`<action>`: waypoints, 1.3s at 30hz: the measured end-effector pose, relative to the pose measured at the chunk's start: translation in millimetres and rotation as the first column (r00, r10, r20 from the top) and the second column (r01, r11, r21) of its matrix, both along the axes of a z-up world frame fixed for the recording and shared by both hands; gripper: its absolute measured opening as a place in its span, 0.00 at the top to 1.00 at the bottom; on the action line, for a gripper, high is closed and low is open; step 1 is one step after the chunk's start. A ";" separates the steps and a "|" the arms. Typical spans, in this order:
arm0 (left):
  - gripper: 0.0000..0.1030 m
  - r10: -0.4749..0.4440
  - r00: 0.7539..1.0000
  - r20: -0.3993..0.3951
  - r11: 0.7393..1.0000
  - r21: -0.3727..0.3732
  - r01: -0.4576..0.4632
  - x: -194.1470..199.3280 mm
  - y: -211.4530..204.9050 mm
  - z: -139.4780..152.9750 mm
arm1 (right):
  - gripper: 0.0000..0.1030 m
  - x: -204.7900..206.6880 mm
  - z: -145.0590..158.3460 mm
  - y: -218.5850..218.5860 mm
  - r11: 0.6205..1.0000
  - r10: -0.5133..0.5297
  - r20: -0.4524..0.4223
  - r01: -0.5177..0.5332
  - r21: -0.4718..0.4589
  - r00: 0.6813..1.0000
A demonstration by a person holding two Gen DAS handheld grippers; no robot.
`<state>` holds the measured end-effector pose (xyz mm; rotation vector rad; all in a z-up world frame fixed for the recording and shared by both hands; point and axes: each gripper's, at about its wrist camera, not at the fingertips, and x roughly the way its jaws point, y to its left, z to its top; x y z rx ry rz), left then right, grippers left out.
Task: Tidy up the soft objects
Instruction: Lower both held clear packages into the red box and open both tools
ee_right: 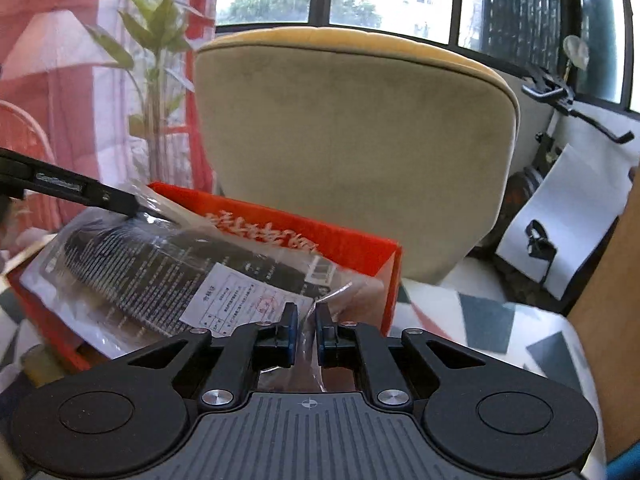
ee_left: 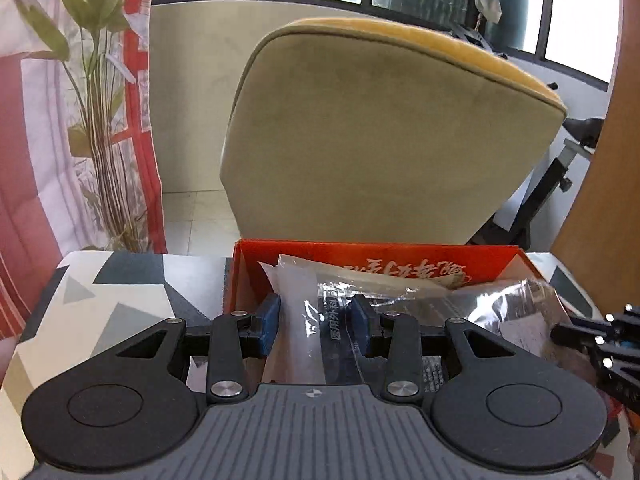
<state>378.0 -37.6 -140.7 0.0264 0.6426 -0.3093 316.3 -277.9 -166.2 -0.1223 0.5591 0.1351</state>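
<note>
Left wrist view sits low behind its own gripper (ee_left: 316, 320), facing forward over the red box (ee_left: 400, 250) toward the beige chair back (ee_left: 380, 140) and windows; very close to the box, bags (ee_left: 360, 312) fill the lower middle. Right wrist view also sits behind its gripper (ee_right: 306, 326), facing the same way from further right, box (ee_right: 352, 242) to its left, close up. Both share box, chair back (ee_right: 352, 152), plant (ee_right: 160, 40), curtain, patterned tabletop (ee_left: 120, 292). Each view catches the other gripper at its edge.
</note>
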 end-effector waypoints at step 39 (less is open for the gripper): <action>0.50 -0.077 0.995 -0.056 0.997 0.008 0.077 -26.4 24.7 -0.5 | 0.93 60.6 -48.7 32.9 1.000 -0.002 -0.467 -0.004 -0.013 0.884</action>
